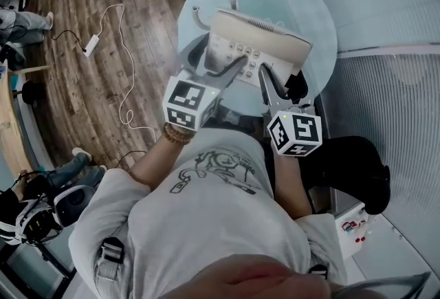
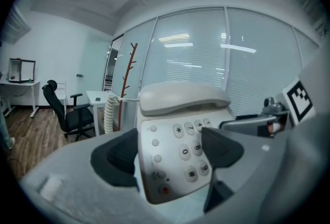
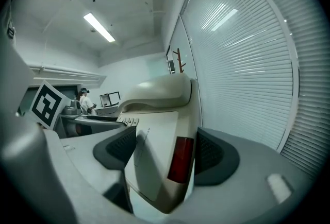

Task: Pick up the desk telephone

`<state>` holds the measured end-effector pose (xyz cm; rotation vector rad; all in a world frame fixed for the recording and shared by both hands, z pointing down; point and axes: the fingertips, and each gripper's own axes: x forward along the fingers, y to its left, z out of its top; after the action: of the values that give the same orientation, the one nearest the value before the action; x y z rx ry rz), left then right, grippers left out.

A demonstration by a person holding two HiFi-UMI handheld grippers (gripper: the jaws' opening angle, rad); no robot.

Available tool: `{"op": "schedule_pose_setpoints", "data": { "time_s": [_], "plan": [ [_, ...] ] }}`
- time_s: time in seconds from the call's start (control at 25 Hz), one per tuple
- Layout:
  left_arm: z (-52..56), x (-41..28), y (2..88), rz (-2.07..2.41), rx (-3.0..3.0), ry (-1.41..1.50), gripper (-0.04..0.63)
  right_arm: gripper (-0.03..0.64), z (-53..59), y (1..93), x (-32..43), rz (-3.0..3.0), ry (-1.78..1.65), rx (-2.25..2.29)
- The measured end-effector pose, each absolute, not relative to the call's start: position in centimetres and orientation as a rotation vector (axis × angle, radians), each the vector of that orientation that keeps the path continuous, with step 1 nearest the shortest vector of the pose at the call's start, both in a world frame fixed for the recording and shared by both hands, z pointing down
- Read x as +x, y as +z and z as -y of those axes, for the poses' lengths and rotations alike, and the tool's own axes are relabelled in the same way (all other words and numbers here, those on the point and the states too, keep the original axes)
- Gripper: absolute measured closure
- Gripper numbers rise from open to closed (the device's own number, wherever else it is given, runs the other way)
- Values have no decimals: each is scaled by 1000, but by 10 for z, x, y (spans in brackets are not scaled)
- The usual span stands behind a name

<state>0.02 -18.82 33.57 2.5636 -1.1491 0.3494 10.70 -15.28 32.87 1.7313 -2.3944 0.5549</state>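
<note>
The beige desk telephone [image 1: 258, 43] hangs in the air above a round glass-topped table [image 1: 313, 2], its handset [image 1: 265, 31] resting on the cradle. My left gripper [image 1: 234, 69] is shut on the phone's near left side; in the left gripper view its dark pads [image 2: 119, 155] clamp the keypad end of the telephone [image 2: 178, 133], and the coiled cord [image 2: 110, 113] hangs behind. My right gripper [image 1: 265, 78] is shut on the near right side; its pads [image 3: 212, 155] press the telephone [image 3: 157, 135] by a dark red window.
Wooden floor lies to the left with a white cable and adapter [image 1: 91, 45]. A wall of blinds [image 1: 392, 98] runs along the right. A black office chair [image 2: 67, 112] and a coat stand [image 2: 129, 76] stand behind the phone. Another person's legs [image 1: 24, 19] are at far left.
</note>
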Motion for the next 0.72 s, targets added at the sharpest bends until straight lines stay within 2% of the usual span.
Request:
{"op": "schedule_pose_setpoints", "data": {
  "time_s": [0.4, 0.72],
  "plan": [
    [183, -11, 286, 1197, 2629, 290, 213, 284, 147, 283, 96, 2443, 459, 1754],
    [177, -4, 279, 1195, 2638, 274, 213, 284, 141, 278, 102, 2442, 447, 1762]
  ]
}}
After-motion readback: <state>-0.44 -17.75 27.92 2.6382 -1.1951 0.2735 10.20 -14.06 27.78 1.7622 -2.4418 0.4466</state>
